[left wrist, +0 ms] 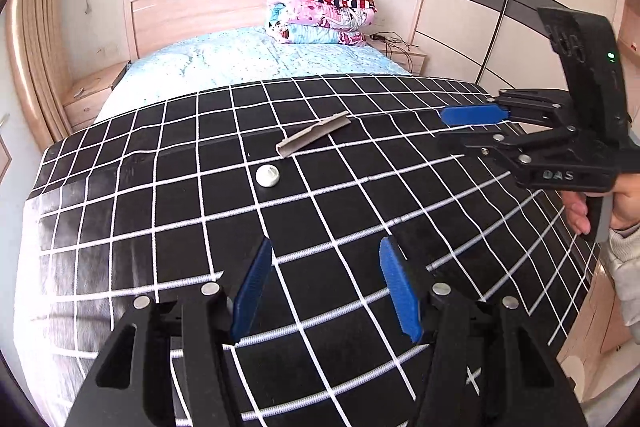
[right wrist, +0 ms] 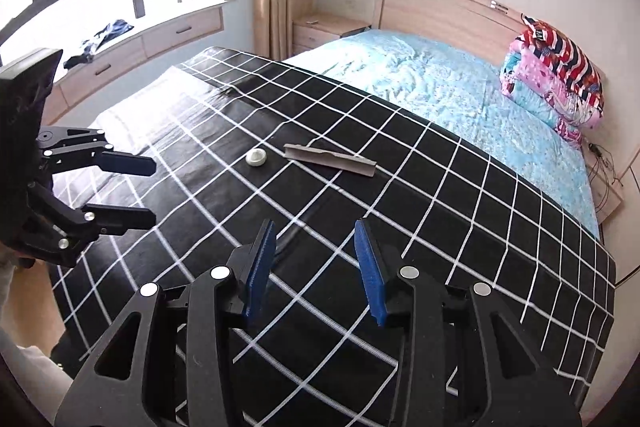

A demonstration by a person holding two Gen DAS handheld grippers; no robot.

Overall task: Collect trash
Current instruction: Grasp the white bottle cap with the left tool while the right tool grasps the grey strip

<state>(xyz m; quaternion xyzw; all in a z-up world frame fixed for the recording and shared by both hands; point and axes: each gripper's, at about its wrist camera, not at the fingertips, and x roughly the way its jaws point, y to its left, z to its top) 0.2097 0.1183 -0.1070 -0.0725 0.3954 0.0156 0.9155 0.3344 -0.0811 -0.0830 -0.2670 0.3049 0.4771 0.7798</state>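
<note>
Both sets of tongs are hovering over the foot of the bed, above the black checked cloth with white grid lines. The left tongs have their blue pads standing apart with nothing between them, just cloth showing in the gap. Same story for the right tongs: pads apart, a bit narrower, empty.

The trash is ahead of both, well beyond the fingertips. There's a small white round cap lying flat on the cloth, and just past it a grey cardboard strip (looks like a folded piece of packaging, hard to say more). In the right wrist view the cap is ahead and a little left of the tongs, and the strip is just beside it to the right, not touching.

The left tongs are off to the left in the right view, and the right tongs sit at the right edge of the left view, held by a hand.

Further ahead is a light blue sheet and a stack of folded quilts by the headboard.
</note>
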